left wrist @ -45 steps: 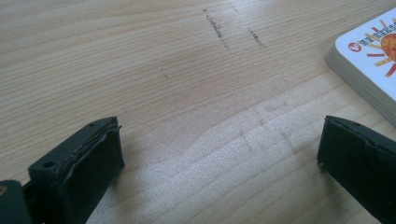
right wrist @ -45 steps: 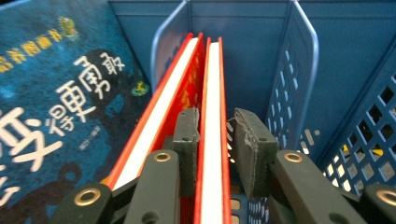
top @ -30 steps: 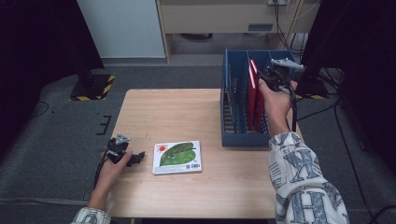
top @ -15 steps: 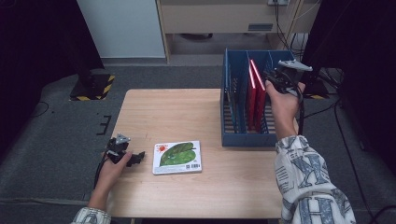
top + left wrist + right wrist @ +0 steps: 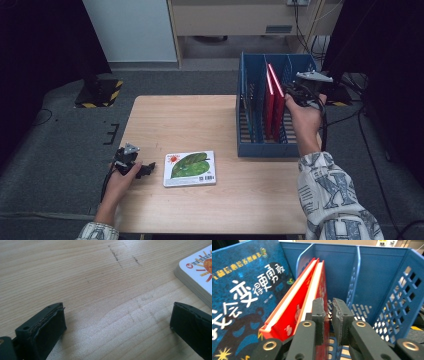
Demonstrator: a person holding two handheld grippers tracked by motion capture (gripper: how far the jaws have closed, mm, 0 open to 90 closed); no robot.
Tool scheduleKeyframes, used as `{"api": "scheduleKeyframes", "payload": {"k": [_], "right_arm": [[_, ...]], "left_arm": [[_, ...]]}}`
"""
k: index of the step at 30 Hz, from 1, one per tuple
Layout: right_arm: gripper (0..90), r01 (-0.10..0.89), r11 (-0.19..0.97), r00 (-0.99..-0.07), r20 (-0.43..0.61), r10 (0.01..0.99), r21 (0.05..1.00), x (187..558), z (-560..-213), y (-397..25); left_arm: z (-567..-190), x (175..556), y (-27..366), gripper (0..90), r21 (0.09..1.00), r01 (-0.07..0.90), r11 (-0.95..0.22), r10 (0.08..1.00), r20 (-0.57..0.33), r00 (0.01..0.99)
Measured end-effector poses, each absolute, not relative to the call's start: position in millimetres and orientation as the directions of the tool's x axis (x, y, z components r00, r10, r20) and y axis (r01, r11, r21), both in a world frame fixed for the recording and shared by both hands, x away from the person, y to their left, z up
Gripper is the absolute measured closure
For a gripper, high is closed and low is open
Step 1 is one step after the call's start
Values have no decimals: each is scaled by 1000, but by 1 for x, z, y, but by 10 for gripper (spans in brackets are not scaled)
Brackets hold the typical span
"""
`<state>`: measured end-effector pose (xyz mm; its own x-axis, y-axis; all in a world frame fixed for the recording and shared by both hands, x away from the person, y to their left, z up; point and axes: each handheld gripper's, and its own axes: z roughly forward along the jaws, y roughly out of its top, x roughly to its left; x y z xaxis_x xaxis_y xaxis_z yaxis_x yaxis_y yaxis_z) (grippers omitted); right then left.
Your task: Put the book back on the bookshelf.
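Right gripper view, hand-held gripper nearly closed beside red book

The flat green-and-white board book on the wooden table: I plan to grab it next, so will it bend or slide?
The flat green-and-white board book probably stays stiff: thick layered pages show at its edge. Lying flat on the smooth wooden table, it may slide when pushed. The open left claw beside it would likely need an edge.

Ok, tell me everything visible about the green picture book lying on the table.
The green picture book lies flat, cover up, on the wooden table. Its cover shows a green shape and an orange sun on white; the thick pages look like board. The left gripper rests beside it, jaws open, not touching.
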<state>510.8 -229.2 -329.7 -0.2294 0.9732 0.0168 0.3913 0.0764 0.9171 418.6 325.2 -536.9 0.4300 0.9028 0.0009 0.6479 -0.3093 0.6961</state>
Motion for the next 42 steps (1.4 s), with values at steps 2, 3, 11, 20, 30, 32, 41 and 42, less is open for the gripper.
{"api": "scheduleKeyframes", "payload": {"k": [2,3,11,20,30,32,41,42], "right_arm": [[803,393,79,-237,18,971,916,510,-331,-227],[801,392,83,-241,15,970,916,509,-332,-226],[773,387,87,-257,17,966,918,505,-330,-224],[666,368,64,-274,42,961,927,489,-326,-231],[461,365,114,-364,29,931,924,458,-331,-231],[445,356,132,-374,11,928,925,451,-332,-230],[348,330,182,-459,-11,889,926,425,-348,-209],[337,327,190,-474,-13,881,926,422,-351,-206]], "left_arm": [[-537,419,325,0,695,648,-312,902,2,432],[-537,419,325,0,695,648,-312,902,2,432],[-537,419,325,0,695,648,-312,902,2,432],[-537,419,325,0,695,648,-312,902,3,431],[-537,419,325,0,695,649,-310,903,2,429],[-537,419,325,0,695,649,-310,903,2,429],[-537,418,325,0,695,650,-307,904,0,427],[-536,418,325,0,693,651,-309,903,0,429]]}}
